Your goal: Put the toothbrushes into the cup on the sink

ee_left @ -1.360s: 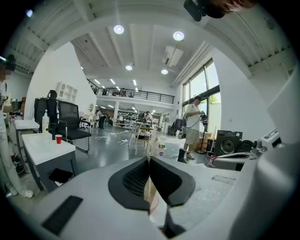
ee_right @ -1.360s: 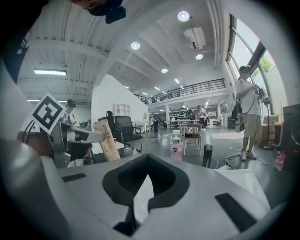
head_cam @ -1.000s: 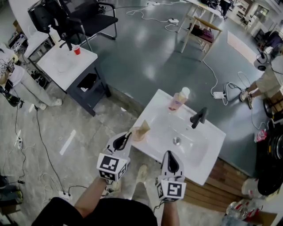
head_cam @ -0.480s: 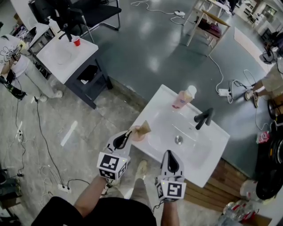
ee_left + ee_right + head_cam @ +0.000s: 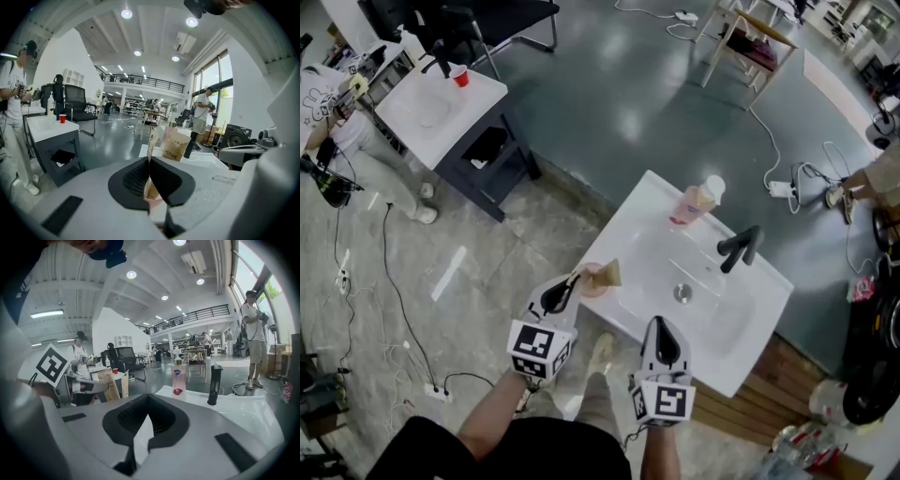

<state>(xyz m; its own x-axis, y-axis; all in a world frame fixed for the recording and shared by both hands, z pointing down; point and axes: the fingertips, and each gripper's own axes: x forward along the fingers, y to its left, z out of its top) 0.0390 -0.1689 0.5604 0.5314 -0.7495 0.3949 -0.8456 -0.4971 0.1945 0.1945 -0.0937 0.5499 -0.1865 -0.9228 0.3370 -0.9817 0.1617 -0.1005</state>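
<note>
Left gripper [image 5: 573, 282] jaws together, nothing between them, tips just beside the cup [image 5: 592, 281]. The cup holds the boxed toothbrushes [image 5: 609, 272] at the sink [image 5: 642, 234] corner. Right gripper [image 5: 657, 323] jaws together, empty, over the sink's front edge.

My right gripper [image 5: 147, 396], jaws pressed together, points over the white sink [image 5: 243, 401] toward the pink soap bottle [image 5: 177, 378] and black faucet [image 5: 214, 384].

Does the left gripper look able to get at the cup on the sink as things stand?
Probably yes. The cup stands on the sink's near left corner, right ahead of the left gripper, with nothing between them. Its fingers are shut, so they would need to open first.
</note>
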